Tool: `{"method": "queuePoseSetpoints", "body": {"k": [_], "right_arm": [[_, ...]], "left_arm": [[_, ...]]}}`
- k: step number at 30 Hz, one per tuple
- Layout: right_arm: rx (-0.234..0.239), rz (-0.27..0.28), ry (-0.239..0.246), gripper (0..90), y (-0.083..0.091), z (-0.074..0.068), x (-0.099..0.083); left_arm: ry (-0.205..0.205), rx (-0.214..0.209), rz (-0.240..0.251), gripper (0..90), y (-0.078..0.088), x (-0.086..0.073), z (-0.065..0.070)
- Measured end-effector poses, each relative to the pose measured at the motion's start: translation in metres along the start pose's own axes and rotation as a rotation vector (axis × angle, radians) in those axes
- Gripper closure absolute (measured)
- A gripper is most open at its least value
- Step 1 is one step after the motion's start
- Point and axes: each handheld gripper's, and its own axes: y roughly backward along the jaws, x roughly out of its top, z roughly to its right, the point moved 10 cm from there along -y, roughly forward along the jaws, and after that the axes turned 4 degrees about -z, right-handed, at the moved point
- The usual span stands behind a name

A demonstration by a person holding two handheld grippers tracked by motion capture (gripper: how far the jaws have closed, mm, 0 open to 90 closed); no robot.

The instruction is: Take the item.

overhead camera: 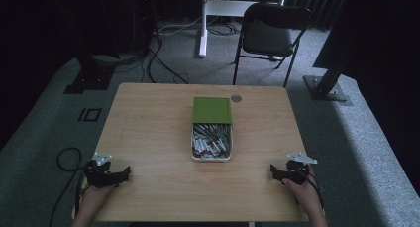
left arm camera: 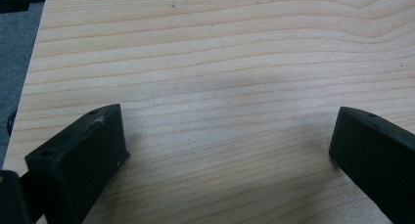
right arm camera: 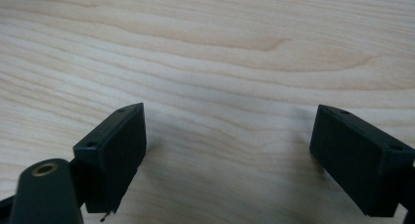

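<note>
Left gripper (overhead camera: 124, 175) at near-left corner of surface (overhead camera: 148, 128), fingers (left arm camera: 78, 160) wide over bare wood. Right gripper (overhead camera: 273, 173) at near-right corner, fingers (right arm camera: 115, 153) wide. White tray of sachets (overhead camera: 212, 142), green lid (overhead camera: 212, 110) slid toward far edge, at centre, well apart from both.

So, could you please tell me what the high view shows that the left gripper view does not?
The high view alone takes in the white box of small packets in the middle of the table, its green lid lying just beyond it, a folding chair on the carpet, and both tools, left tool and right tool, resting near the table's front corners. The left gripper view alone gives a close look at its own two black jaws, spread wide with nothing between them. Both share the pale wooden table.
</note>
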Motion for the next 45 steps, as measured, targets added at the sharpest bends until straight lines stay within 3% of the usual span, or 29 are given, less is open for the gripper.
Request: {"method": "queuePoseSetpoints", "body": {"k": [9,22,31,45], "right_arm": [[-0.007,0.024,0.006,13.9,0.002,-0.004,0.016],[-0.003,0.068,0.042,15.5,0.008,-0.02,0.047],[0.02,0.106,0.072,15.5,0.012,-0.036,0.067],[0.082,0.173,0.127,15.5,0.022,-0.074,0.102]], "left_arm": [[0.0,0.0,0.0,1.3,0.0,0.0,0.0],[0.0,0.0,0.0,1.3,0.0,0.0,0.0],[0.002,0.0,0.002,1.2,0.0,0.0,0.0],[0.002,0.0,0.002,1.2,0.0,0.0,0.0]]}}
